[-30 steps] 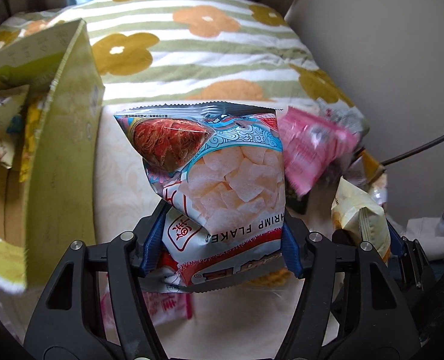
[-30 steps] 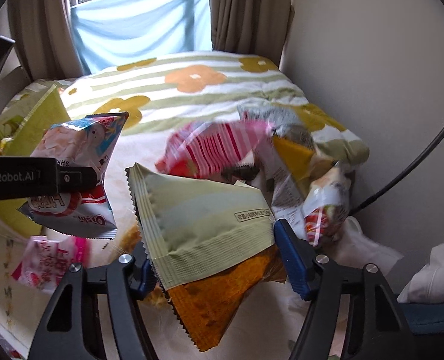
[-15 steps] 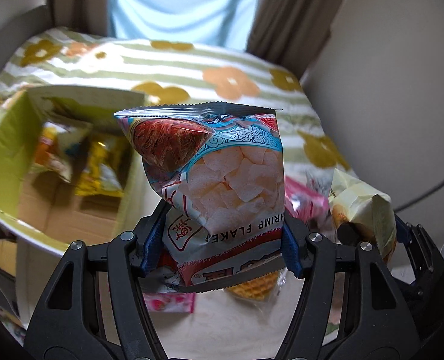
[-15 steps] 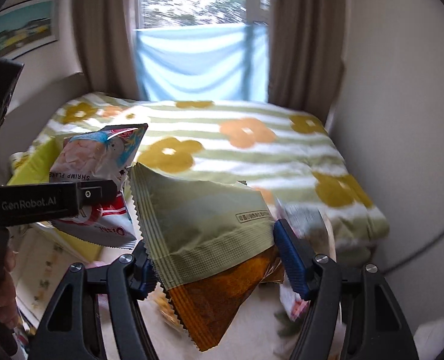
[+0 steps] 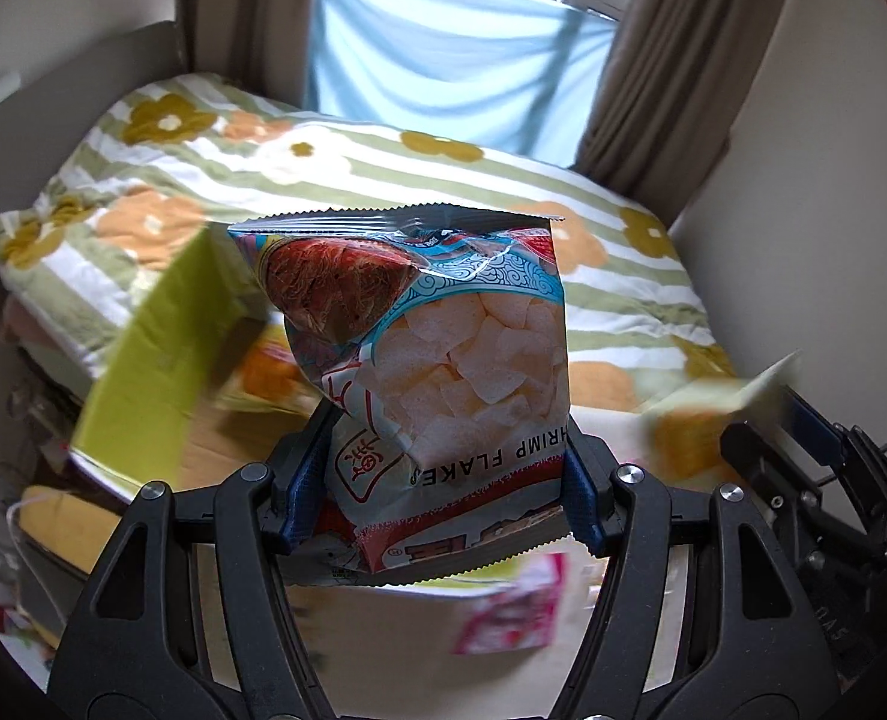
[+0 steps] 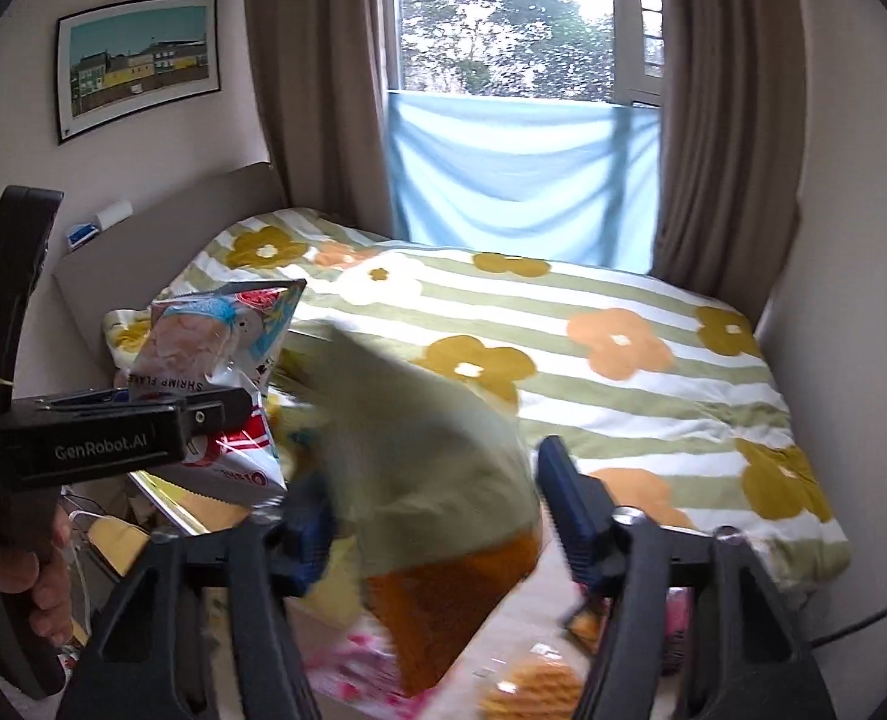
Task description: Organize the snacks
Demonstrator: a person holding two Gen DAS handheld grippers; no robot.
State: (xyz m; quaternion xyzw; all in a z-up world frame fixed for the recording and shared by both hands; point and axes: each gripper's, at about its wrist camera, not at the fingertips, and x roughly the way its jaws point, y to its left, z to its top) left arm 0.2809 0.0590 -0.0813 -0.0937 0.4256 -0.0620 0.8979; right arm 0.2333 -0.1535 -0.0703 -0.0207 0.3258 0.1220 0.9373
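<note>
My left jaws are partly closed and clamped on the lower part of the shrimp flakes bag, one blue pad on each side edge. The bag's long axis runs straight away from the jaws. Its serrated top seal is the far end, and its lettering reads upside down in the left view.

My right jaws have just been closing with the green-and-orange bag between them. That bag is blurred. It tilts, orange end nearest and low, green end up and to the left. I cannot tell whether the pads press on it.

Only the left view shows the yellow-green box open just behind and left of the shrimp flakes bag. It also shows a pink packet below the bag. The right jaws appear at its right edge as a dark frame carrying a pale blur.

Only the right view shows the left jaws side-on, the hand on their handle, and a waffle snack low down.

Beyond both lies the bed with its flowered, striped quilt. Furthest are the blue cloth, the window and a framed picture on the wall.
</note>
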